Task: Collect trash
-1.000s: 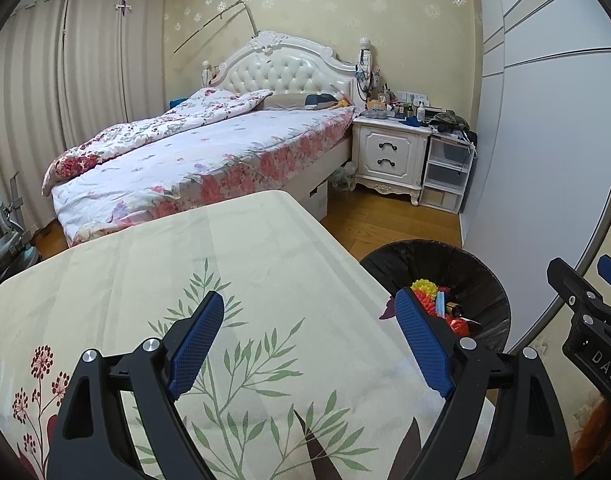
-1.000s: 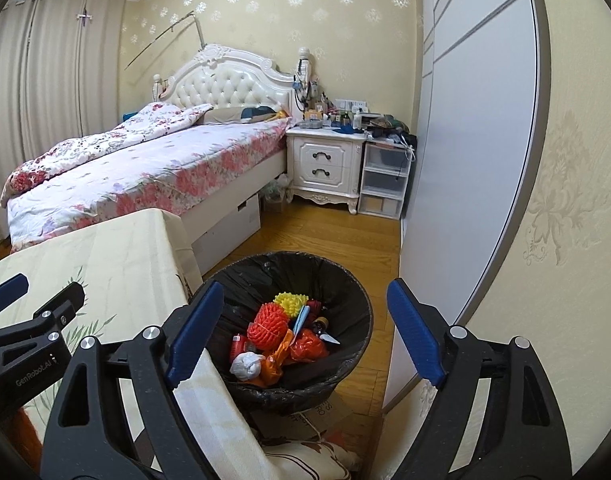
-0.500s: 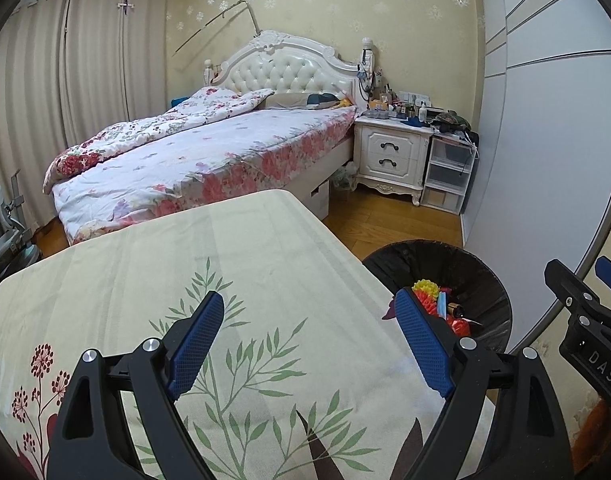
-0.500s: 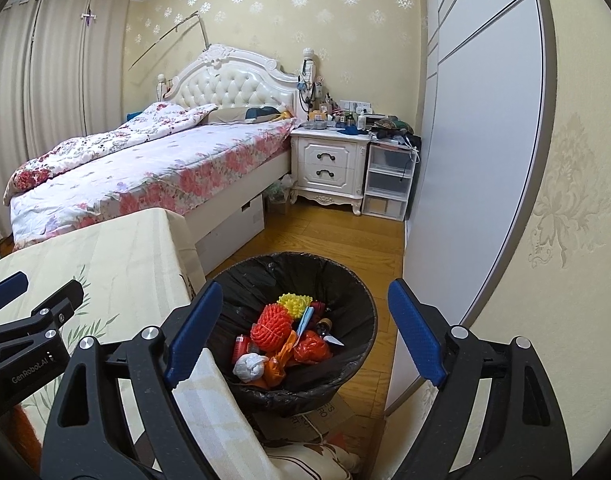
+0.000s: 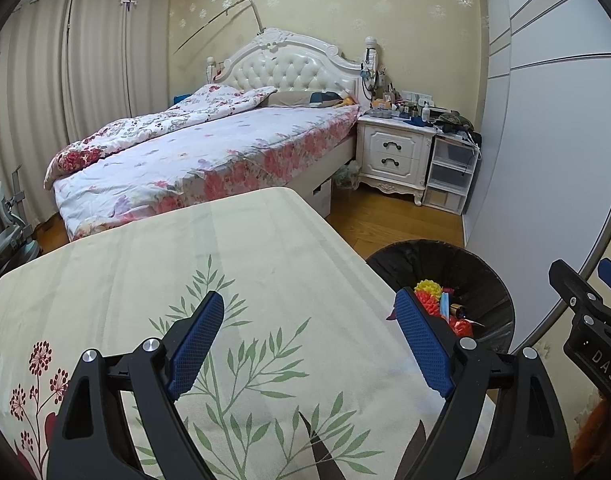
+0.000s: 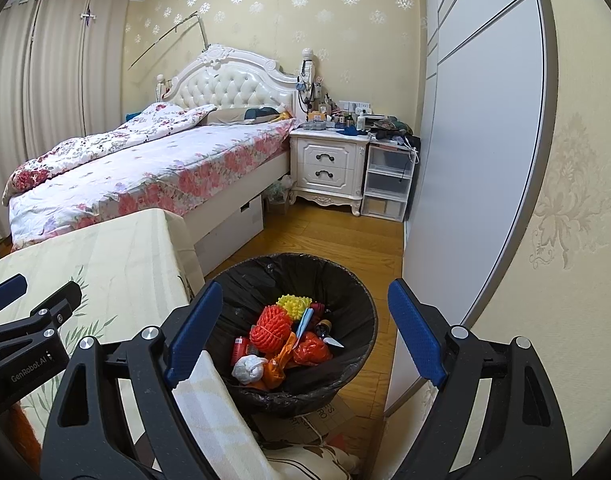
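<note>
A black-lined trash bin (image 6: 357,300) stands on the floor right of the table. It holds several pieces of trash: a red spiky ball (image 6: 270,328), a yellow spiky ball (image 6: 294,303), a white crumpled wad (image 6: 247,368) and orange wrappers. The bin also shows in the left wrist view (image 5: 481,276). My right gripper (image 6: 301,328) is open and empty above the bin. My left gripper (image 5: 309,340) is open and empty over the table with the leaf-print cloth (image 5: 209,264).
A bed (image 5: 209,148) with a floral quilt stands behind the table. A white nightstand (image 6: 329,168) with clutter and plastic drawers (image 6: 387,184) are at the back. A grey wardrobe door (image 6: 477,152) runs along the right. Cardboard (image 6: 325,416) lies under the bin.
Both views have shifted very slightly; the right gripper has drifted a little back from the bin. Both grippers stay open and empty.
</note>
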`<state>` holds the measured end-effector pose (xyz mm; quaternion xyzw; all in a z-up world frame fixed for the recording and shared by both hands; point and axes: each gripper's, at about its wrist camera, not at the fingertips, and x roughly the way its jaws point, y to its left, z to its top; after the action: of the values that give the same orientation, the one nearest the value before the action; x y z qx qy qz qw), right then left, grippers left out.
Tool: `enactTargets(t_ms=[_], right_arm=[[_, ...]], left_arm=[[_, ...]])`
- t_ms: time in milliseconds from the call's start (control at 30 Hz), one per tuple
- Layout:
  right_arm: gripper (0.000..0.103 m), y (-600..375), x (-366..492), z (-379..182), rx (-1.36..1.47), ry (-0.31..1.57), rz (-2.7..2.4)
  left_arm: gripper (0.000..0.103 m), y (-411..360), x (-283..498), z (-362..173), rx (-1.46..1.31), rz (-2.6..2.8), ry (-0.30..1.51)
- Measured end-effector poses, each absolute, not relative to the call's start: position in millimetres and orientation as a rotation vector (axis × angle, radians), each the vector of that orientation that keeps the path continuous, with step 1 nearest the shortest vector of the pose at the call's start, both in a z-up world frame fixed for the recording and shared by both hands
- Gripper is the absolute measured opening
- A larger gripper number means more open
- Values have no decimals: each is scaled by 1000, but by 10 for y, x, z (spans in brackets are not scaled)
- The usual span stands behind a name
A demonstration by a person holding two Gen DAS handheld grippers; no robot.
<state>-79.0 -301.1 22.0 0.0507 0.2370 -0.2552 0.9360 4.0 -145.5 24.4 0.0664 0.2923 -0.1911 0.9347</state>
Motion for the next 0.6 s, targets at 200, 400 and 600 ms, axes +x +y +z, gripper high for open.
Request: enactTargets(t_ms=[200,400,600], right_arm=[[83,-3025,-770,216,101,485,-524],[83,-3024,-770,214,101,484,-525],[83,-3021,-773,214,101,485,-525]], left_arm=[[85,-1459,39,245,135,-389,598],[85,-1456,40,243,136,-391,597],[85,-1461,37,247,137,-390,596]])
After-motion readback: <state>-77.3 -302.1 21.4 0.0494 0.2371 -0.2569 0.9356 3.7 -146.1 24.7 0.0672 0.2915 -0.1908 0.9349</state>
